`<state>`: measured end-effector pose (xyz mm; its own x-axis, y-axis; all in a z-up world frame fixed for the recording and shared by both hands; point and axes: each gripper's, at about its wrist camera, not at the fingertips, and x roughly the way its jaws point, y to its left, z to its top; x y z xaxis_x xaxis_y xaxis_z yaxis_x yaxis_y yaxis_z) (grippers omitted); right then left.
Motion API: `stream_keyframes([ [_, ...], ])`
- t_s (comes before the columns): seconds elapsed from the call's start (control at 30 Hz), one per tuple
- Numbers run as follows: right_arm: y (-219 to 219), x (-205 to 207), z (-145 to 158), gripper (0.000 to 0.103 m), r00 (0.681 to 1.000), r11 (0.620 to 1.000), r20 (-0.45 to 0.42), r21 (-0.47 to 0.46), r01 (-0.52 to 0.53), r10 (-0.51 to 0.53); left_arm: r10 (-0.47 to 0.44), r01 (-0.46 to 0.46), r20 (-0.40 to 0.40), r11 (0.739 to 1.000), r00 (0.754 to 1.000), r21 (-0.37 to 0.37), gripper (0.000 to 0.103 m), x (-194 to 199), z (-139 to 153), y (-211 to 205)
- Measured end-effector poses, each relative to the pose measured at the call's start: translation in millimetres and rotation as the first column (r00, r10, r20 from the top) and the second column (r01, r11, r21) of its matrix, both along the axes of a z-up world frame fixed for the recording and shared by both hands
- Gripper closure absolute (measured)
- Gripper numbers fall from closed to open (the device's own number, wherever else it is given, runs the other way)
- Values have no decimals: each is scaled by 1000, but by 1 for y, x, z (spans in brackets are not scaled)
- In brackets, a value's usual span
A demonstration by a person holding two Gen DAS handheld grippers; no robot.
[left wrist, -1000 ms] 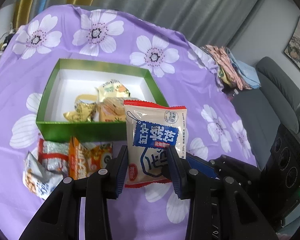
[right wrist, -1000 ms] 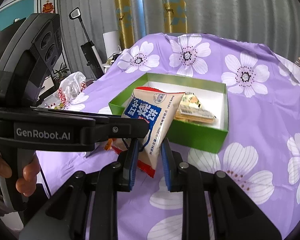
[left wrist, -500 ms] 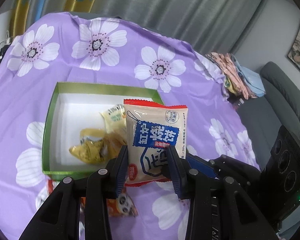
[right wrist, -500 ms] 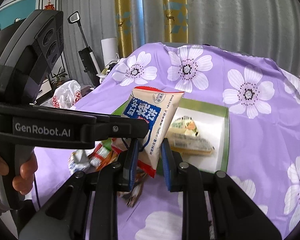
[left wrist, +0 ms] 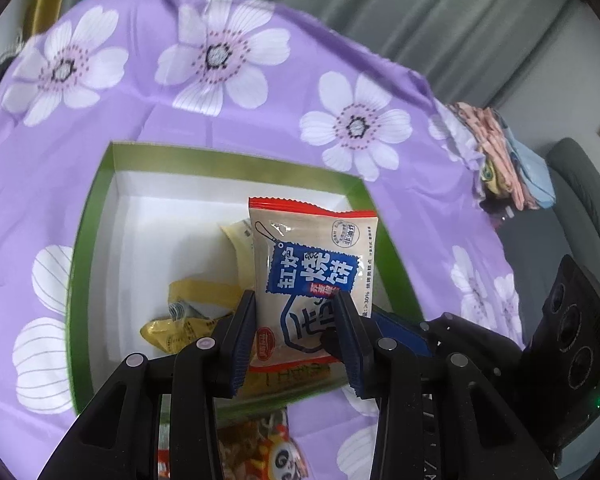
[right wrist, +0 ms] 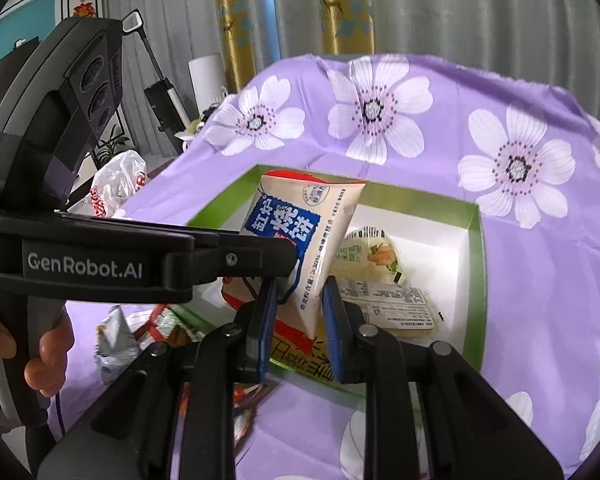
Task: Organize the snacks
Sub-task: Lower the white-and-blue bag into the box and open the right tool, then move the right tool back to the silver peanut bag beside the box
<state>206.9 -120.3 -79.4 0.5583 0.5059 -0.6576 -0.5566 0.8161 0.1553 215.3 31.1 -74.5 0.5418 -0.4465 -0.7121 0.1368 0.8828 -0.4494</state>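
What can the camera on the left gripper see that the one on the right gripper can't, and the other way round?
Only the left wrist view shows a grey sofa and a pile of folded clothes. Only the right wrist view shows a hand gripping the left gripper's handle, a white plastic bag and gold curtains. Both show the beige and blue snack packet held by both grippers above the green box on the purple flowered cloth.

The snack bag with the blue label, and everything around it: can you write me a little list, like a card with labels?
Held item: beige snack packet with blue label and red edges, upright
Holders: left gripper and right gripper, both clamped on its lower part
Below it: green cardboard box with white inside
In box: yellow wrapped snacks, pale packet
Outside box: loose snack packets
Surface: purple cloth with white flowers
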Motion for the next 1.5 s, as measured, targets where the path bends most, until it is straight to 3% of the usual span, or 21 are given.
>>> stream_keyframes([
  [0.47, 8, 17, -21, 69, 998, 999, -58, -37, 20, -22, 39, -37, -42, 998, 998, 51, 63, 11, -21, -4],
  [0.5, 7, 16, -21, 65, 998, 999, -56, -36, 25, -27, 44, -42, -39, 997, 998, 58, 61, 10, -20, -4],
  [0.57, 4, 14, -19, 64, 998, 999, -49, -35, 35, -37, 56, -54, -28, 996, 998, 72, 43, 6, -17, -3],
  [0.63, 0, 10, -16, 62, 998, 999, -42, -27, 47, -48, 64, -64, -7, 995, 998, 80, 37, 1, -11, -2],
  [0.83, -13, -9, -2, 53, 997, 997, -16, 1, 73, -73, 75, -80, 54, 991, 996, 112, 26, -16, 8, -3],
  [1.0, -19, -33, 12, 37, 997, 996, 7, 21, 83, -83, 79, -93, 101, 986, 992, 139, 24, -35, 22, -5],
  [1.1, -22, -47, 19, 26, 996, 995, 7, 42, 87, -88, 78, -95, 119, 985, 990, 145, 16, -50, 29, -5],
  [1.4, -28, -89, 33, 14, 997, 994, -16, 84, 75, -74, 82, -107, 157, 982, 984, 157, 14, -94, 46, -6],
  [1.5, -29, -102, 37, 13, 997, 993, -18, 97, 72, -71, 87, -114, 165, 980, 982, 162, 7, -107, 49, -6],
])
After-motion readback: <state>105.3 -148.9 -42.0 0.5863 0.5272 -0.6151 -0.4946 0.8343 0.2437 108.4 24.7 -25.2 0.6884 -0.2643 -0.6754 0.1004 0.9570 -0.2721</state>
